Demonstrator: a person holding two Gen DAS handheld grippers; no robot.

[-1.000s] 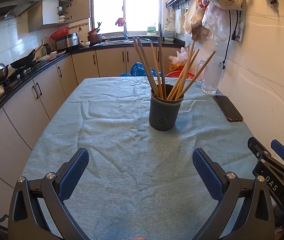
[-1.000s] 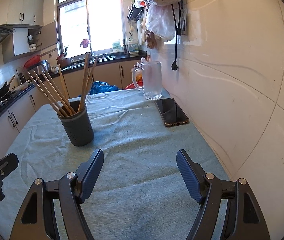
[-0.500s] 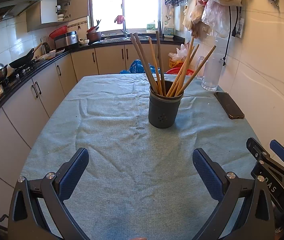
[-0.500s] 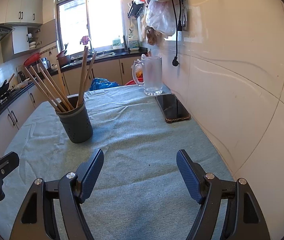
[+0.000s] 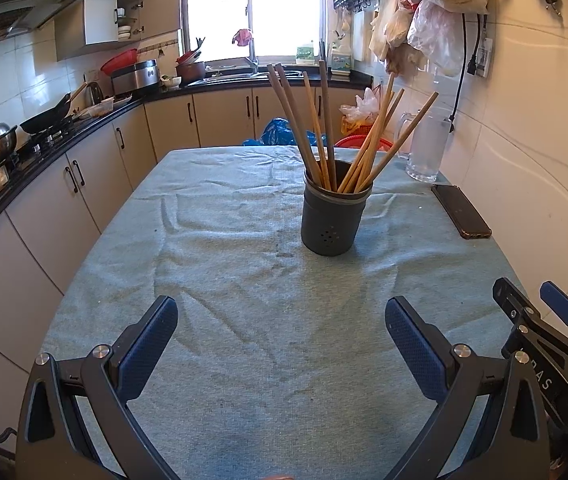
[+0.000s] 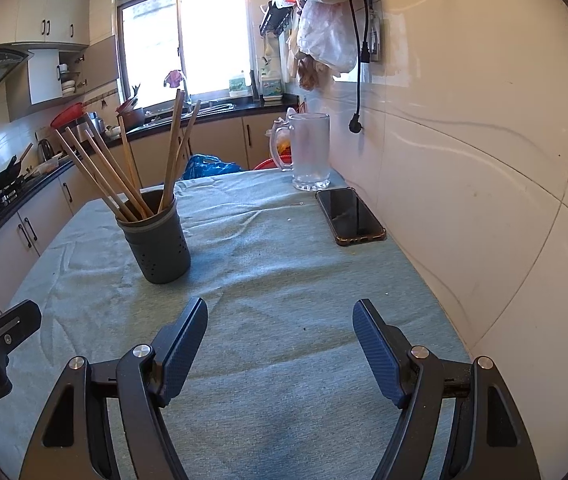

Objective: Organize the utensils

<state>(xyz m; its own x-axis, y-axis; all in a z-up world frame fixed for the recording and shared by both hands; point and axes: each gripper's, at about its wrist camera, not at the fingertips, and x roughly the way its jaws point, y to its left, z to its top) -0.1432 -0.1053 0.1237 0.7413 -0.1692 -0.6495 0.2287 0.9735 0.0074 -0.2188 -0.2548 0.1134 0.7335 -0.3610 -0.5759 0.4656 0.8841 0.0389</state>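
Dark grey round perforated utensil holder (image 5: 334, 218) stands upright on the wrinkled teal cloth-covered table (image 5: 220, 264), roughly mid-table, at 12 o'clock from the left gripper (image 5: 282, 322) and 11 o'clock from the right gripper (image 6: 280, 330). Long wooden chopsticks (image 5: 326, 128) stand in it, fanned out, leaning left and right against the rim.

Bare cloth lies all round the holder; a broad open stretch separates it from both grippers. Black smartphone (image 6: 350, 216) lies flat near the table's right edge, close to the white tiled wall (image 6: 484, 160), at 1 o'clock from the right gripper. Frosted glass mug (image 6: 310, 152) stands just beyond the phone, near the far right corner. Table's left edge faces the beige kitchen cabinets (image 5: 56, 216) across a gap.

Both grippers hover low over the near end of the table, jaws spread wide, nothing between the blue pads (image 5: 148, 344).
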